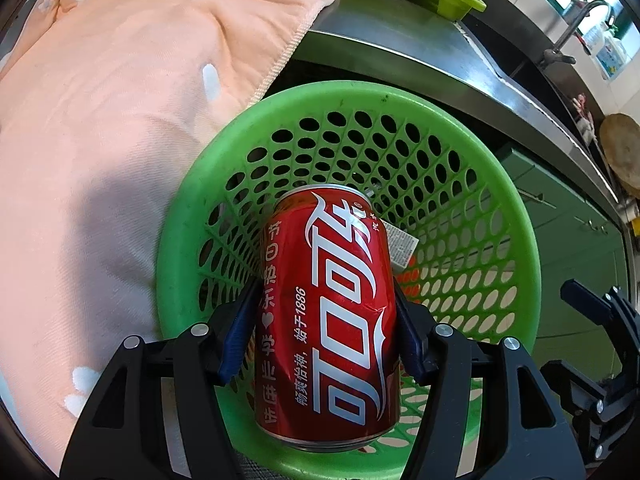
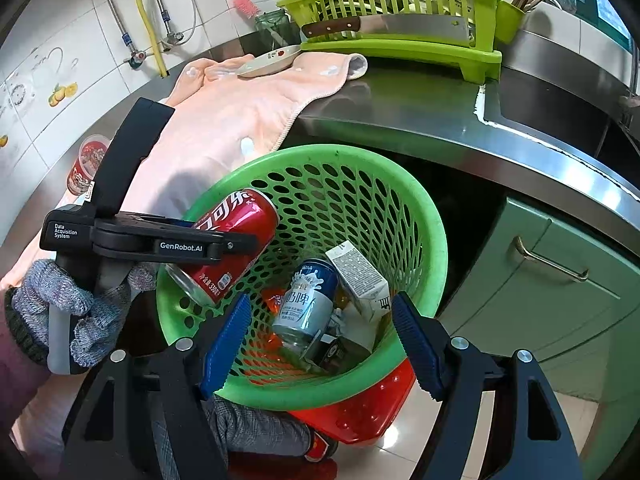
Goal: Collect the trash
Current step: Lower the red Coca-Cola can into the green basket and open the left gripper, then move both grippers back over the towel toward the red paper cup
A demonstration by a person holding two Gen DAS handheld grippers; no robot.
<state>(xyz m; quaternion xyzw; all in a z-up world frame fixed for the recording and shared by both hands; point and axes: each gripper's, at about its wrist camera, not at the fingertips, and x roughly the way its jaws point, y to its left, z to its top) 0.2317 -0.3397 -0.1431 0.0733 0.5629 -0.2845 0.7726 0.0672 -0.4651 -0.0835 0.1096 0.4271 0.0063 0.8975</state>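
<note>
My left gripper (image 1: 326, 332) is shut on a red cola can (image 1: 332, 312) and holds it over the mouth of a green perforated basket (image 1: 516, 216). In the right wrist view the same can (image 2: 236, 240) tilts over the basket rim (image 2: 436, 240), held by the left gripper (image 2: 224, 246). Inside the basket lie a blue drink can (image 2: 308, 300) and a white carton (image 2: 360, 276). My right gripper (image 2: 320, 340) is open and empty, just in front of the basket.
A pink towel (image 2: 224, 120) drapes over the steel counter (image 2: 400, 128), with a small plate (image 2: 268, 62) on it. A green dish rack (image 2: 400, 20) holds a cleaver. A red cup (image 2: 86, 164) lies at the left. A red stool (image 2: 368, 408) is under the basket.
</note>
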